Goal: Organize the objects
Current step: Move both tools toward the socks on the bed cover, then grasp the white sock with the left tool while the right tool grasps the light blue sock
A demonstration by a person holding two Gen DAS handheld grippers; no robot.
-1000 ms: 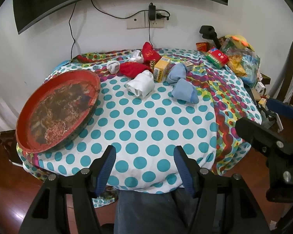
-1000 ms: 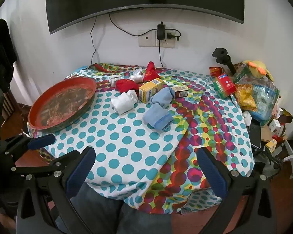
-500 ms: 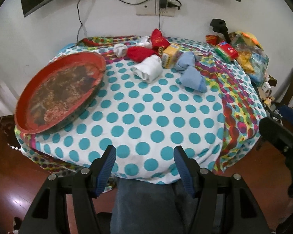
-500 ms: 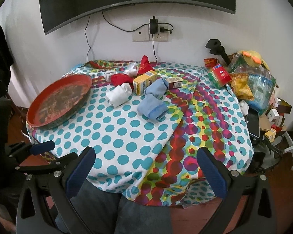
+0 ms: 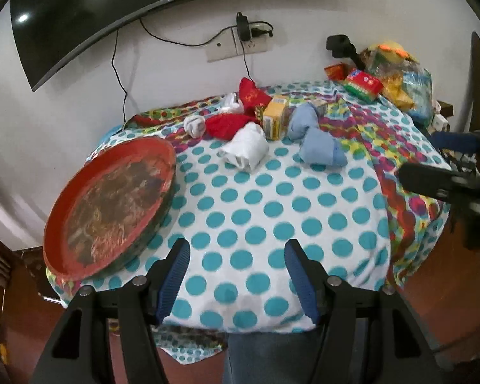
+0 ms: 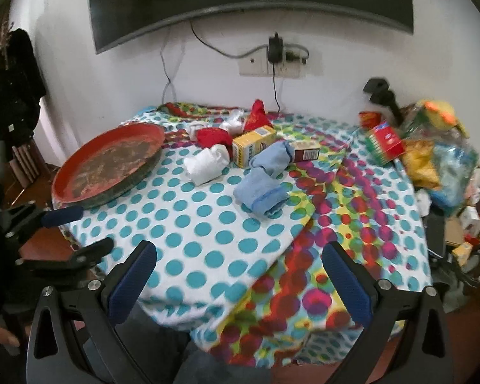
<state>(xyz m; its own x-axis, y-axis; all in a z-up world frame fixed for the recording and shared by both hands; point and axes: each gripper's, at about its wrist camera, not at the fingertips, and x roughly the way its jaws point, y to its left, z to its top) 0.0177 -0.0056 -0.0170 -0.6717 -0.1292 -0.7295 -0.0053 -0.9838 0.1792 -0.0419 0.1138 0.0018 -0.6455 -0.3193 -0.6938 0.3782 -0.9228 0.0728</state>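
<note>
— Two tools: how are they held?
— Left tool (image 5: 235,267) and right tool (image 6: 238,276) are spread wide, empty, at the bench's (image 5: 272,211) near edge.
— What is shown only rightward?
— A brown carton (image 6: 304,151), lengthwise left-right, behind the blue socks (image 6: 260,193) mid-bench.

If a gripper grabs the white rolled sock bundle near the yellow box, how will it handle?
The white sock bundle looks soft, so it would likely squash under the jaws. It probably weighs little. Its loose folds may unroll if lifted by one layer.

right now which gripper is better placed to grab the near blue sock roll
Right, probably. The right gripper is open with the blue sock roll nearly straight ahead; from the open left gripper it lies off to the right.
</note>
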